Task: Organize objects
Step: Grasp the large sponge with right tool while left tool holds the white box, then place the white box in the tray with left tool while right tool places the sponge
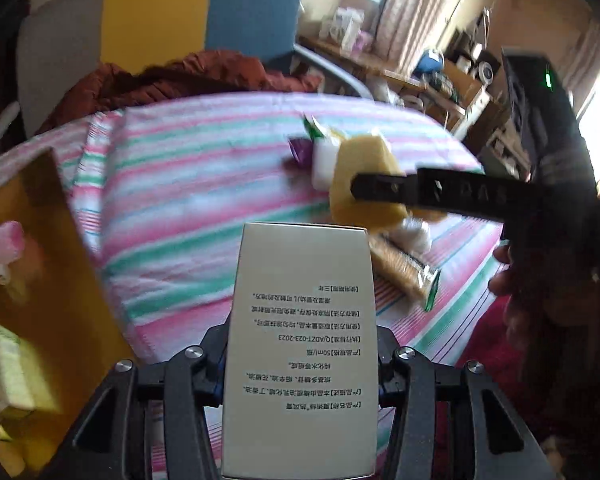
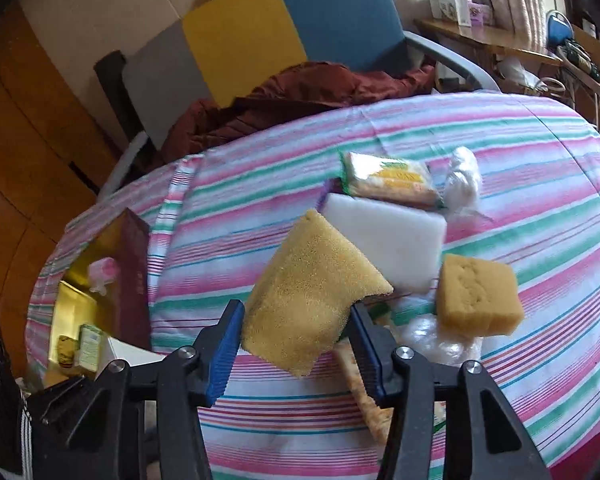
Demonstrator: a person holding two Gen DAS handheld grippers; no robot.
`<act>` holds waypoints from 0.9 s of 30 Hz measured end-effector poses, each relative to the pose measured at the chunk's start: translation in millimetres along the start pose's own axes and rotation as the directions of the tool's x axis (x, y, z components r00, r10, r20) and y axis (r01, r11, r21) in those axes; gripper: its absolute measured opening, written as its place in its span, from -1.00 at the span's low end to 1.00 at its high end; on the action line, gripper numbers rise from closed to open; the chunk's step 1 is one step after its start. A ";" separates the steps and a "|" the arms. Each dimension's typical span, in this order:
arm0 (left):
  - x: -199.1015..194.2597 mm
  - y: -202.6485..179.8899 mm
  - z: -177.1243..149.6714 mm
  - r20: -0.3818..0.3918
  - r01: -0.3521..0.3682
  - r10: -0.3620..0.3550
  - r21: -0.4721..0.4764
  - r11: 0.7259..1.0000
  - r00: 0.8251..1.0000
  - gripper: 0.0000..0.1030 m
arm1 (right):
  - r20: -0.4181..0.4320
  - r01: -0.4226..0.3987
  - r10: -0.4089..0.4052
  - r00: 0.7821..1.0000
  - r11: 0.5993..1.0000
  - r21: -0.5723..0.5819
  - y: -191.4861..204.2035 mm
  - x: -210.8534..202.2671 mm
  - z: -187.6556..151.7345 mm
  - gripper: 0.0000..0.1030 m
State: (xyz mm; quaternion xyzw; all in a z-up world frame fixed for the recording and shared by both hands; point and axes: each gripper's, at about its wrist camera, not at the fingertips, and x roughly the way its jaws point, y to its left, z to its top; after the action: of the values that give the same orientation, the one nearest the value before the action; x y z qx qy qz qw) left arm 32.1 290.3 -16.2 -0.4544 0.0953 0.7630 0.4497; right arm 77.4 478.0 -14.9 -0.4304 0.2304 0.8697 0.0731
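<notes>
The yellow sponge (image 2: 312, 292) is being pinched clear of the striped bedcover (image 2: 500, 380) by the right gripper (image 2: 296, 344), while the left gripper (image 1: 300, 364) is clamping 1 printed box (image 1: 302, 344), probably both bound for the gold box (image 1: 32, 280).

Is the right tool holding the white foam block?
No, the right tool is clamped on a yellow sponge; the white foam block lies behind it on the striped cover.

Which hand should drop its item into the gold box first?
Left, probably. The left gripper holds the carton right beside the gold box; the right gripper with its sponge is farther.
</notes>
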 end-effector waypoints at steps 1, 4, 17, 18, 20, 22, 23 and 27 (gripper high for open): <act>-7.9 6.0 5.9 0.016 0.001 -0.001 -0.018 1.000 1.000 -0.01 | 0.006 -0.014 0.014 1.000 1.000 -0.011 7.1 -3.4 0.4 0.02; -39.7 35.9 9.9 0.075 -0.015 0.021 -0.080 0.997 0.997 -0.01 | 0.019 -0.046 0.047 0.999 0.998 -0.032 33.1 -11.0 0.8 0.02; -121.2 193.8 -17.3 0.125 -0.230 0.297 -0.383 0.895 0.947 -0.01 | -0.037 -0.182 0.179 0.983 0.966 -0.184 134.0 7.5 1.4 0.02; -122.7 204.0 -18.5 0.119 -0.250 0.318 -0.393 0.885 0.941 -0.01 | -0.044 -0.187 0.182 0.982 0.962 -0.198 141.4 10.6 0.8 0.02; -123.7 222.2 -19.0 0.099 -0.289 0.356 -0.405 0.867 0.929 -0.01 | -0.064 -0.208 0.198 0.978 0.952 -0.225 160.0 18.0 -0.9 0.02; -122.8 239.7 -17.7 0.078 -0.309 0.375 -0.424 0.851 0.924 0.00 | -0.082 -0.206 0.191 0.978 0.945 -0.254 178.8 27.4 -3.1 0.02; -122.6 248.4 -16.4 0.070 -0.319 0.384 -0.429 0.845 0.921 0.00 | -0.095 -0.212 0.193 0.977 0.940 -0.266 187.3 33.2 -4.5 0.02; -123.9 279.9 -11.1 0.071 -0.296 0.374 -0.486 0.823 0.925 0.22 | -0.158 -0.219 0.179 0.971 0.933 -0.287 216.7 63.3 -12.4 0.02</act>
State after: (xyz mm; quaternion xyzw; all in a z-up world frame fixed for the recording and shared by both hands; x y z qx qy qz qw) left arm -154.8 48.2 0.4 -0.4611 -0.0492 0.8650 0.1919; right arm -23.5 276.4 2.3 -0.4665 0.1415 0.8677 -0.0972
